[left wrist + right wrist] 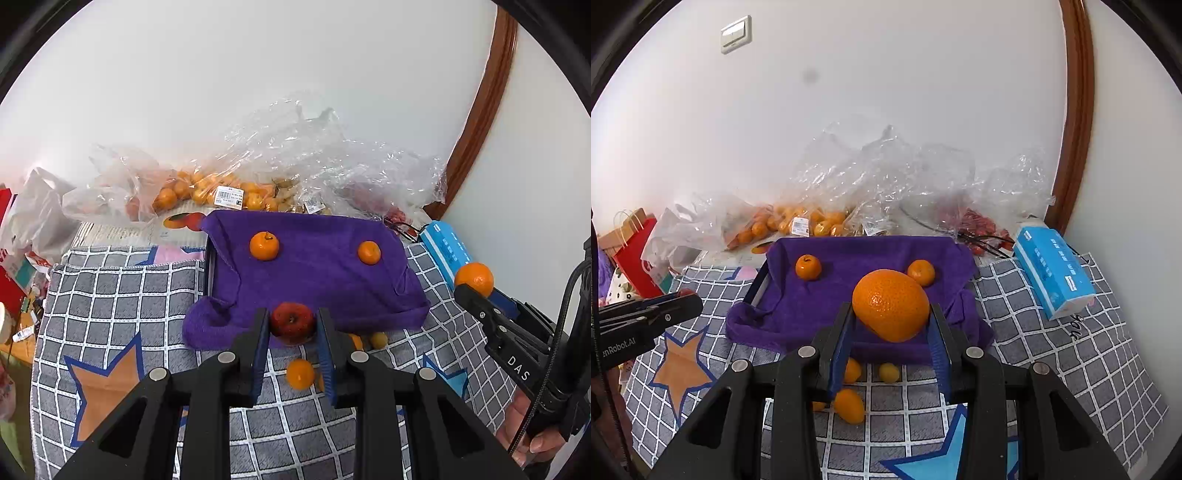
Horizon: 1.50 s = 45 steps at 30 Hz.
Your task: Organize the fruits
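Black claw arms with blue pads are filling the bottom of both wrist views. Left claw [292, 323] is clamping a small red apple [292, 322] between its pads, hanging over the near edge of the purple towel [325, 273]. Right claw [892, 317] is gripping a large orange [891, 304], again above the towel's near edge.

On the towel, two small mandarins are sitting well apart: one with a stem at 11 o'clock [808, 267], another at 1 o'clock [921, 272] from the held orange. Several small orange fruits [849, 405] are lying on the checked cloth [1052, 369] at 6 o'clock, just under the claws. Clear plastic bags of fruit [798, 221] are lying at 12 o'clock along the wall, and a blue tissue pack [1052, 269] is resting at 3 o'clock.
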Each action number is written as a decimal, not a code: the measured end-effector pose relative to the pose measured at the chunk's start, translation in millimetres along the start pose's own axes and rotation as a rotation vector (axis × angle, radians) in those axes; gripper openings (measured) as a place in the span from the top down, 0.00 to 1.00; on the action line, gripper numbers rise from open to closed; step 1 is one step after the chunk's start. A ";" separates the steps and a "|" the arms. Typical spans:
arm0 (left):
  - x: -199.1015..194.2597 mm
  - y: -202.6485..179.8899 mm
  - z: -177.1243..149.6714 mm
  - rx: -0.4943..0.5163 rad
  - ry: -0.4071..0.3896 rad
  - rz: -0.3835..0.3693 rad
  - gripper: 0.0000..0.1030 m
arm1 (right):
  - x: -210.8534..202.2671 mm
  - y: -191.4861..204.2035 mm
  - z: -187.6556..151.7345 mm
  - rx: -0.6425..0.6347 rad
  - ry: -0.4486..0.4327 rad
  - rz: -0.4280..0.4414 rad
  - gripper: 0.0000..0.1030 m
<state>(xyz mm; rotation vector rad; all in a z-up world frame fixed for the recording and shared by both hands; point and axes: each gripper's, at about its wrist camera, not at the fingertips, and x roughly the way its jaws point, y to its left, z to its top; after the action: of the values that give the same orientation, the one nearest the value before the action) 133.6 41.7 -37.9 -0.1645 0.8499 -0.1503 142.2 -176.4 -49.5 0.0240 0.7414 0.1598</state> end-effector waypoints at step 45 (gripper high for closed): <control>113.3 31.6 50.9 -0.051 0.099 0.022 0.77 | 131.3 -33.0 20.8 0.030 0.113 -0.021 0.62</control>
<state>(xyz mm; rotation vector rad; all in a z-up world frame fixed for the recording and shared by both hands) 248.0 54.5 -94.4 -0.1968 0.9540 -0.1170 256.0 -188.2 -124.8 0.0360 0.8567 0.1303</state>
